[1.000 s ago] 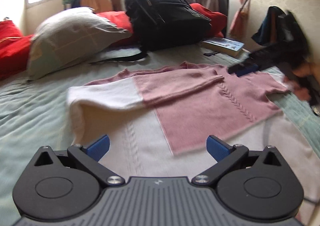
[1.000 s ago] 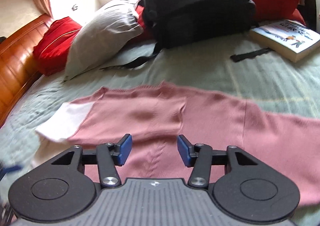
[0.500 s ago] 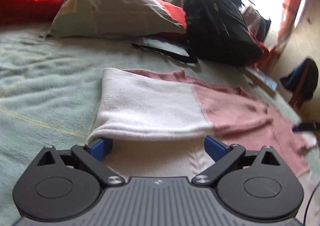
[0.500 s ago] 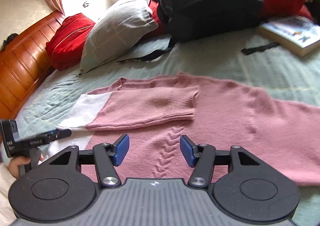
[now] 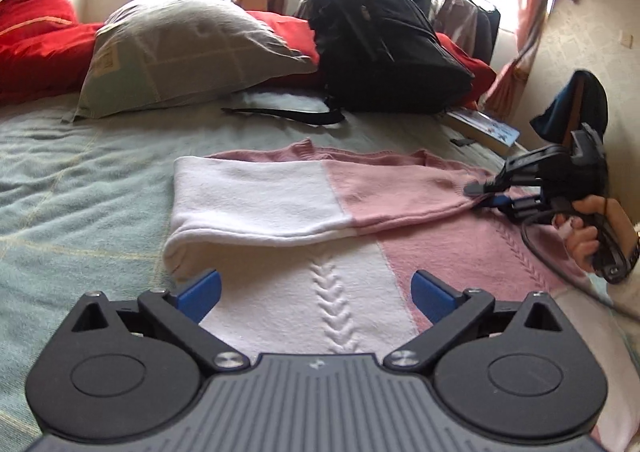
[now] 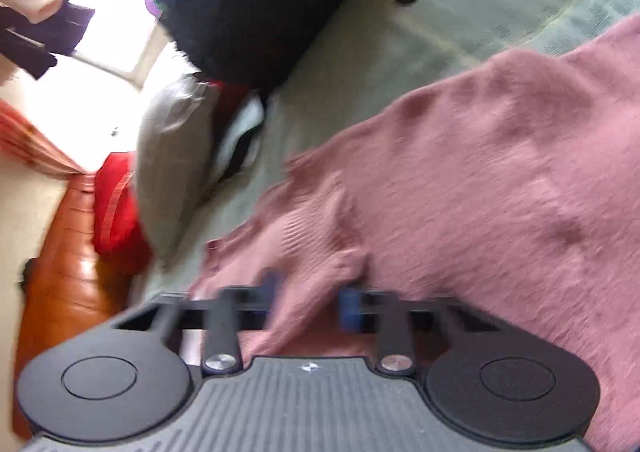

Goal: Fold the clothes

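Green bed (image 5: 80, 188) carries the sweater (image 5: 280, 316); its sleeve cuff (image 6: 308, 292) is pinched by the right claw (image 6: 310, 298), apparently mid-fold. Ahead of the left claw (image 5: 316, 290), spread apart and empty, the sleeve lies folded across.

My left gripper (image 5: 316, 292) sits level and low, its two blue-tipped fingers (image 5: 200, 288) spread wide apart with nothing between them. Off past my right finger I can see my right hand (image 5: 588, 228) wrapped around the handle of the right gripper (image 5: 486, 194), forefinger curled at the trigger, a light sleeve cuff at the wrist. That gripper points in toward the left, tilted slightly down, its fingers drawn close together and pinching the cuff of the sweater sleeve (image 5: 408, 188). From the right wrist view the gripper is rolled hard to one side, fingers (image 6: 350, 308) blurred, pink knit bunched between them
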Demonstrator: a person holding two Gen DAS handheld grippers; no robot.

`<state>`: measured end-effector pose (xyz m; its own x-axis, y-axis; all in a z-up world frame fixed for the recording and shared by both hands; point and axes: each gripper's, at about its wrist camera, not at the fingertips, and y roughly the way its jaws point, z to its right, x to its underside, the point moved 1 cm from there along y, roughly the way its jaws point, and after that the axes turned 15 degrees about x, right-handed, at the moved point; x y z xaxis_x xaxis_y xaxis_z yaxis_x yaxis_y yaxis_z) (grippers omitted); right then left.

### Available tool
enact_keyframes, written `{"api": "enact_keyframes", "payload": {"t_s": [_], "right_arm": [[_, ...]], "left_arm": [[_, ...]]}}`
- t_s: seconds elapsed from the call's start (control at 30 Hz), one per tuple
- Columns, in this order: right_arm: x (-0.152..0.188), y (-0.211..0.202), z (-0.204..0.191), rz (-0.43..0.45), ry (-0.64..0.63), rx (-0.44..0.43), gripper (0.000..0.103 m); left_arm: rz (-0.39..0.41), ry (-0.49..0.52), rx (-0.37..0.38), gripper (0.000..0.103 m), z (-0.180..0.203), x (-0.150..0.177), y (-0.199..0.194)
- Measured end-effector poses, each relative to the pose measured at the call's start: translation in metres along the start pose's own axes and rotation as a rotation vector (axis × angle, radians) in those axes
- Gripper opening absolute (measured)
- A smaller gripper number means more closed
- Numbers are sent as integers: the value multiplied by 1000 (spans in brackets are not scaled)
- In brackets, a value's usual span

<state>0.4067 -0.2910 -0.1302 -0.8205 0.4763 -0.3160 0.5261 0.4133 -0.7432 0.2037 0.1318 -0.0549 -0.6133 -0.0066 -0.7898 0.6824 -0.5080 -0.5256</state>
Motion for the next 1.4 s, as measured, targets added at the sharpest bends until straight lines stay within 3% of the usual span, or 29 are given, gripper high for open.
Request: {"api": "enact_keyframes", "payload": {"t_s": [0.17,0.33,0.47,0.63,0.7,0.83,1.07,1.2,1.27,1.37,1.4], "right_arm": [[15,-26,-3,9,-32,-11,9],[24,-44,-6,31,-92,34,13],[27,-56,-6,47,-129,70,24],[30,-70,-9,70,-187,109,34],[28,-74,-17,90,-236,113,37],[23,-74,-43,134,-374,128,43],[32,-13,-91,143,-644,202,45],[27,-10,-84,113,-608,192,45],[24,-19,-89,145,-608,173,46],[17,-21,-100,182,-602,108,53],[16,-14,-99,161,-599,122,58]], "left_arm": [[7,14,17,101,4,-3,-4],[32,16,27,101,1,-18,-1],[40,-11,36,101,-14,-39,26],[-80,-138,-25,100,-55,-31,60],[-72,-119,-15,99,-58,-22,54],[-68,-48,-56,99,-37,-27,35],[-58,55,-84,100,6,-33,2],[-87,101,-106,100,31,-27,-11],[-94,124,-117,101,42,-24,-15],[-105,130,-134,101,58,-22,-17],[-109,126,-144,101,63,-20,-18]]}}
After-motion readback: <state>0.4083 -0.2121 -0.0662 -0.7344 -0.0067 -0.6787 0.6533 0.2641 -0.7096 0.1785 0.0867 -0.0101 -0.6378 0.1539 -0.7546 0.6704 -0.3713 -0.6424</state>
